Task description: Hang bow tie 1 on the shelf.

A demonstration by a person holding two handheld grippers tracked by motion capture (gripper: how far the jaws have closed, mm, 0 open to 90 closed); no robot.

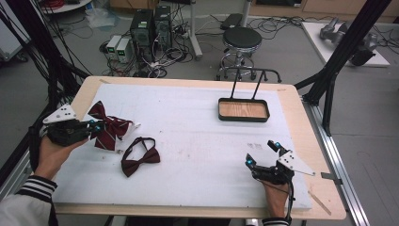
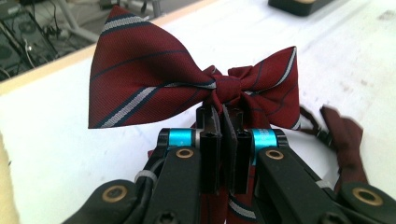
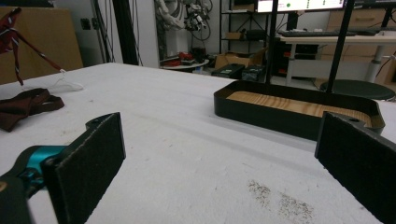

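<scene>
Striped tie's in our grip
We're pinching the striped bow tie in our left gripper near the tabletop's left edge; right gripper is gaping empty, wooden-bottomed tray holding nothing.

I'm getting even, soft overhead light with faint shadows on the white counter, while my left gripper view blurs its near jaws and background.

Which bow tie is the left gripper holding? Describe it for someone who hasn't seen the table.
On the white table mat, look near the left edge. The left gripper pinches the striped bow tie at its knot: maroon with grey-white diagonal stripes, unlike the plain bow tie beside it.
</scene>
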